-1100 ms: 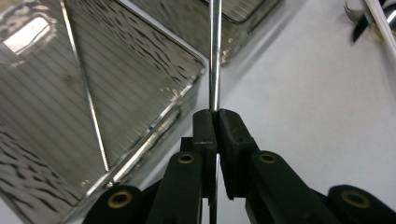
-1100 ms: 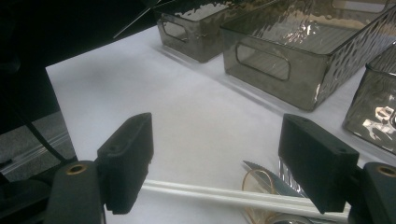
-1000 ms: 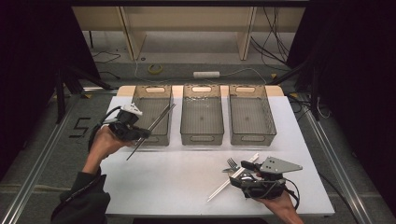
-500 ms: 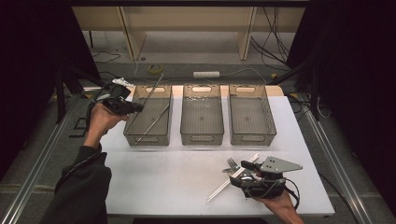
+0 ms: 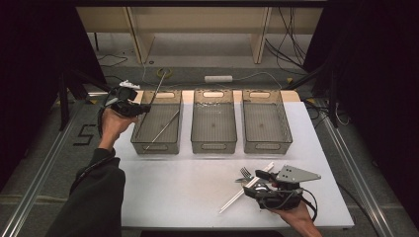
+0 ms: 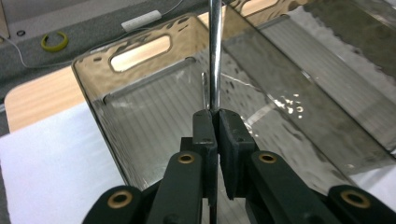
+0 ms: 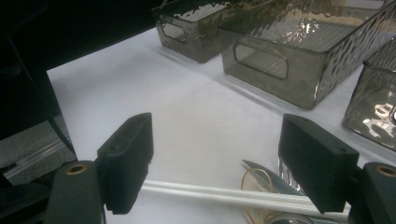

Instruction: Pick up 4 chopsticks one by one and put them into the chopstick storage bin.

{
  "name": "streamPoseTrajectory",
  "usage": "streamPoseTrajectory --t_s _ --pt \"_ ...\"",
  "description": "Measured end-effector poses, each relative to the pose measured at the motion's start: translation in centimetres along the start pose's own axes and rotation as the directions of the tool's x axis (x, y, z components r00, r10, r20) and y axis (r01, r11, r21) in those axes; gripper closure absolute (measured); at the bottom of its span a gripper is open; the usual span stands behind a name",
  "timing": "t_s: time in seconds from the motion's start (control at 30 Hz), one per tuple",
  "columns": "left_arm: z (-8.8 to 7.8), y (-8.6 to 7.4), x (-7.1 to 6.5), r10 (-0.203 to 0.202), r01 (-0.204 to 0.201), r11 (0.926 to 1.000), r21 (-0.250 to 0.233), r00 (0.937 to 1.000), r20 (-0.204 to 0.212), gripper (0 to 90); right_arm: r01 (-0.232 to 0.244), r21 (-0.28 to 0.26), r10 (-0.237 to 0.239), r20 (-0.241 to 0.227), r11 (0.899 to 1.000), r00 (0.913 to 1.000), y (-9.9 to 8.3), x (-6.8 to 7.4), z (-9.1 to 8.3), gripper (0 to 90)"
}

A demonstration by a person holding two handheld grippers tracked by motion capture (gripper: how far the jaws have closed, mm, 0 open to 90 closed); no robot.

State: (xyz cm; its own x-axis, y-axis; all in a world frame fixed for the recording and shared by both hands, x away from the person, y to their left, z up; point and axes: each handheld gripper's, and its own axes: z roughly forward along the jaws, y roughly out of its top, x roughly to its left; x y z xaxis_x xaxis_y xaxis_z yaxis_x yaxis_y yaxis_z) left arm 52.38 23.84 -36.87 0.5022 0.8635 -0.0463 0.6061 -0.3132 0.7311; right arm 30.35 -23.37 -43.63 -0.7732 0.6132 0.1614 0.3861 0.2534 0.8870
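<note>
Nearest the person, at the front right of the white desk (image 5: 188, 197), the right hand-held gripper (image 5: 260, 181) rests low with its jaws spread wide and nothing pressed between them. Just under and ahead of those jaws lie a pair of white chopsticks (image 5: 244, 190), a fork (image 5: 244, 173) and, as the right gripper view shows, a gold-rimmed utensil (image 7: 261, 186) beside a knife tip. Farther back, three smoky translucent bins stand side by side across the desk: the left bin (image 5: 157, 147), the middle bin (image 5: 213, 146) and the right bin (image 5: 268, 144). A thin metal rod (image 5: 165, 127) lies slanted on the floor of the left bin. At that bin's far left corner, the left hand-held gripper (image 5: 141, 109) is closed tight on a second metal chopstick (image 5: 159, 84), which sticks up and away over the bin's back rim. Beyond the desk, cables and a yellow ring (image 6: 54, 41) lie on the grey floor.
</note>
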Motion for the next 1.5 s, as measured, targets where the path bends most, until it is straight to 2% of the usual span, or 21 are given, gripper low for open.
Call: streamPoseTrajectory --t_s 0.17,0.5,0.6,0.93,1.07,1.17,1.27,1.33,1.37,1.43,1.5 --pt "0.9 -1.0 0.5 -0.029 0.029 0.9996 0.004 0.9996 -0.004 85.1 -0.001 0.000 0.001 -0.002 1.000 1.0000 0.0 0.0 0.0 27.4" --pt "2.5 -2.2 0.4 -0.047 0.047 0.9984 0.032 0.9989 -0.003 85.1 0.002 -0.001 -0.002 -0.001 1.000 1.0000 0.0 0.0 0.0 27.4" --pt "2.8 -2.3 0.3 -0.041 0.041 0.9981 0.046 0.9991 -0.001 85.1 -0.001 -0.003 0.001 -0.002 1.000 1.0000 0.0 -0.1 0.0 27.4" --pt "3.5 -2.9 0.3 -0.057 0.057 0.9963 0.064 0.9984 -0.001 85.1 -0.001 0.003 0.001 -0.002 1.000 1.0000 0.0 0.0 0.0 27.4" --pt "3.8 -3.3 0.2 -0.066 0.065 0.9945 0.081 0.9978 0.004 85.0 -0.001 0.002 0.001 -0.001 1.000 1.0000 0.0 0.0 0.0 27.4" --pt "4.2 -3.3 0.2 -0.082 0.079 0.9912 0.106 0.9963 0.024 84.5 -0.001 0.001 0.001 -0.001 1.000 1.0000 0.0 0.0 0.0 27.4" --pt "4.4 -3.3 0.2 -0.082 0.079 0.9890 0.125 0.9965 0.018 84.2 -0.002 0.000 0.002 0.000 1.000 1.0000 0.0 -0.1 0.0 27.4" --pt "4.3 -3.2 0.3 -0.107 0.103 0.9863 0.129 0.9939 0.026 77.8 -0.002 0.001 0.002 0.000 1.000 1.0000 0.0 -0.1 0.0 27.4" --pt "4.3 -3.2 0.2 -0.103 0.098 0.9859 0.136 0.9943 0.028 76.4 -0.001 0.002 0.001 0.001 1.000 1.0000 0.0 0.0 0.0 27.4" --pt "3.8 -3.2 -0.4 -0.069 0.065 0.9869 0.148 0.9975 0.018 71.3 -0.001 -0.003 0.001 0.001 1.000 1.0000 0.0 -0.1 -0.1 27.4" --pt "3.2 -3.2 -1.0 -0.076 0.071 0.9889 0.131 0.9968 0.028 63.3 -0.002 -0.002 0.003 0.005 1.000 1.0000 0.0 -0.1 -0.1 27.4"
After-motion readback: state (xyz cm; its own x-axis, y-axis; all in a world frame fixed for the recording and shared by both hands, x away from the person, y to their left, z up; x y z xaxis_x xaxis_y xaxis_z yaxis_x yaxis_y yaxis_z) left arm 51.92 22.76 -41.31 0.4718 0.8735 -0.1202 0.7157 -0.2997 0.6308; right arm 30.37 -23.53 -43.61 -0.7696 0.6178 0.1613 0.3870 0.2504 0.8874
